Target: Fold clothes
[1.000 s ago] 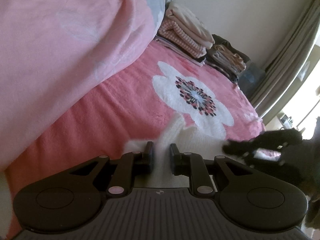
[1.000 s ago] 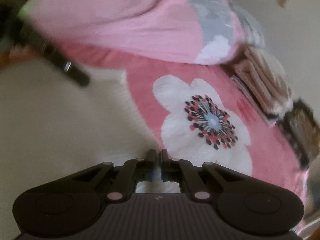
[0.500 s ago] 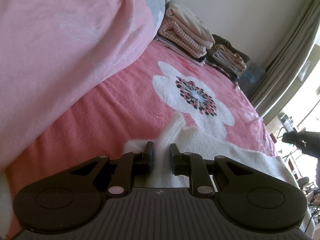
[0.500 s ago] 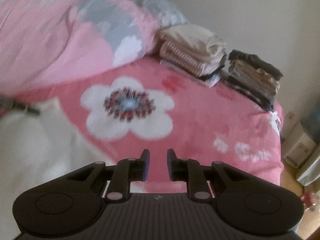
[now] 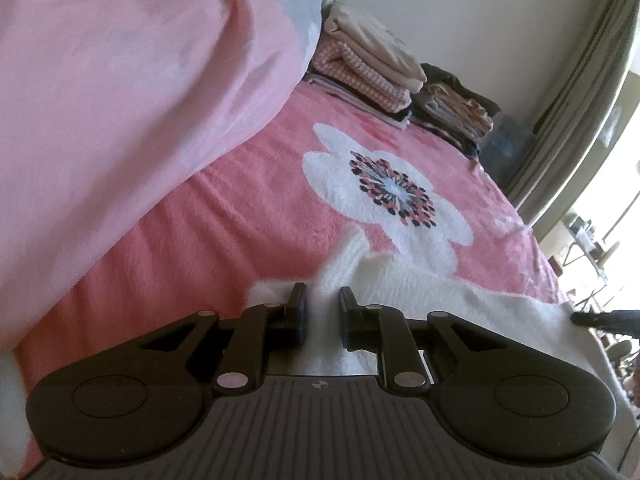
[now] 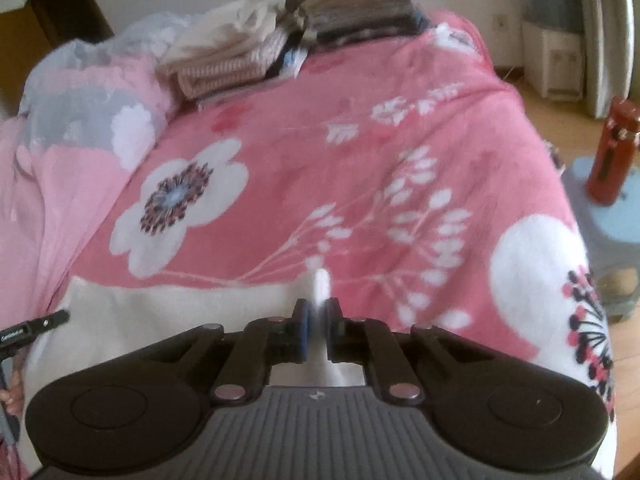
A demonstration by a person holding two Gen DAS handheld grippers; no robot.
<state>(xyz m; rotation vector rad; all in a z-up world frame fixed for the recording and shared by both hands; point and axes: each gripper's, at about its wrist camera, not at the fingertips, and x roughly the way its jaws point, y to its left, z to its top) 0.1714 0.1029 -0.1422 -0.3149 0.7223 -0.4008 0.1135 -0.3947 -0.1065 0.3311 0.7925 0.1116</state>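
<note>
A white fleecy garment (image 5: pixel 440 296) lies flat on the pink flowered blanket (image 5: pixel 240 220). My left gripper (image 5: pixel 323 300) has a raised fold of the garment's edge between its pads, and its jaws are closing slightly on it. In the right wrist view the same garment (image 6: pixel 160 312) stretches off to the left. My right gripper (image 6: pixel 318 312) is closing on a thin upright pinch of white fabric, and the pads press on it. The left gripper's tip (image 6: pixel 36 326) shows at the left edge there. The right gripper's tip (image 5: pixel 600 318) shows at the right edge of the left wrist view.
A bunched pale pink duvet (image 5: pixel 120 80) rises on the left. Two stacks of folded clothes (image 6: pixel 228 56) (image 6: pixel 356 12) sit at the far end of the bed. A red bottle (image 6: pixel 614 152) stands on a blue stool (image 6: pixel 612 224) right of the bed. Grey curtains (image 5: pixel 580 80) hang at the window.
The right gripper swung right along the garment's edge, rolled level, opened midway and has closed on a pinch of white fabric. The left gripper stayed put with its fold.
</note>
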